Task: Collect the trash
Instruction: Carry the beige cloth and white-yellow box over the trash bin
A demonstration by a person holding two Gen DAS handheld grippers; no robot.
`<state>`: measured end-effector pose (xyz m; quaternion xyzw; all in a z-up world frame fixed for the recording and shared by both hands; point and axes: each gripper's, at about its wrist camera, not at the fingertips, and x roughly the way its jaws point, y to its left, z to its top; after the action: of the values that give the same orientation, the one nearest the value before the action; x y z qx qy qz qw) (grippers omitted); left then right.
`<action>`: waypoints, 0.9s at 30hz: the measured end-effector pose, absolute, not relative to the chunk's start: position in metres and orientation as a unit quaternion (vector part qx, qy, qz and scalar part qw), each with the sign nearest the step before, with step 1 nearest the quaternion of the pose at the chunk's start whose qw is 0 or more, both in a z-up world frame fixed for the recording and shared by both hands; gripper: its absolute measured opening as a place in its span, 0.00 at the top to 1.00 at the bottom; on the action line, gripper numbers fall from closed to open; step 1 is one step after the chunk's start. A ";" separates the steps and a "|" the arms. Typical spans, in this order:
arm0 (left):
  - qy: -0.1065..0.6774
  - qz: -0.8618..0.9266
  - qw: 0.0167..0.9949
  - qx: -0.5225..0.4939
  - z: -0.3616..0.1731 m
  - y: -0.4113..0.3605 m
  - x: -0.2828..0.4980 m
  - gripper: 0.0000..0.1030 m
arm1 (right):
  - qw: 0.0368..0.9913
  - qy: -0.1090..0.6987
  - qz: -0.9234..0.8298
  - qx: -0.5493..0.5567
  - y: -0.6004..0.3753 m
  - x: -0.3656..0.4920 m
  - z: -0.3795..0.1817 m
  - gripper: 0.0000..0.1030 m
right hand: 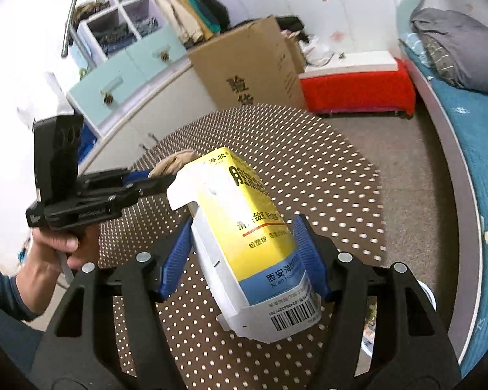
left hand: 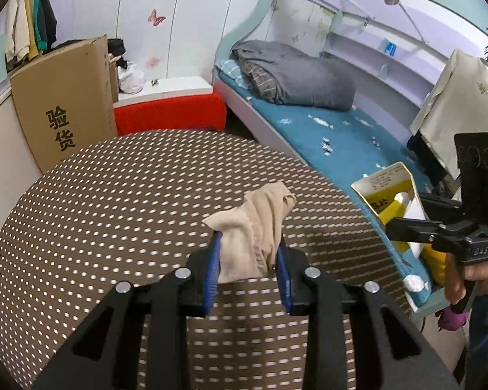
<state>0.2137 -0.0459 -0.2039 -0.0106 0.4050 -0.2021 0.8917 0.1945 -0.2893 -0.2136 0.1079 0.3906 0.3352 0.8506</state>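
My left gripper point(left hand: 249, 253) is shut on a crumpled beige stocking point(left hand: 257, 224) and holds it above the round brown table with white dots point(left hand: 97, 211). My right gripper point(right hand: 244, 243) is shut on an opened yellow, white and blue medicine box point(right hand: 247, 227), held above the same table point(right hand: 325, 178). In the left wrist view the right gripper point(left hand: 406, 227) and its box point(left hand: 387, 195) show at the right edge. In the right wrist view the left gripper point(right hand: 159, 178) shows at the left with the stocking point(right hand: 175, 162) in its tips.
A tall cardboard box point(left hand: 65, 104) stands behind the table beside a red-covered bench point(left hand: 169, 110). A bed with a blue sheet point(left hand: 325, 136) and grey duvet runs along the right. White and teal cabinets point(right hand: 123, 74) line the left wall.
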 end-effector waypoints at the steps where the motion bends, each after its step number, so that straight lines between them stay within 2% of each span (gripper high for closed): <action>1: 0.402 -0.204 0.892 -0.011 -0.201 -0.050 0.213 0.71 | 0.853 0.387 0.332 0.112 -0.294 0.194 -0.212 0.40; 15: 0.377 -0.259 0.889 0.011 -0.165 -0.160 0.208 0.71 | 0.889 0.349 0.195 0.222 -0.415 0.178 -0.207 0.40; 27: 0.424 -0.297 0.855 0.039 -0.196 -0.270 0.228 0.71 | 0.867 0.392 0.074 0.298 -0.508 0.176 -0.282 0.40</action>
<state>0.2283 -0.2699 -0.1961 0.0392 0.4239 -0.2968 0.8548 0.1763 -0.5078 -0.2822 0.2976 0.3923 0.0737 0.8673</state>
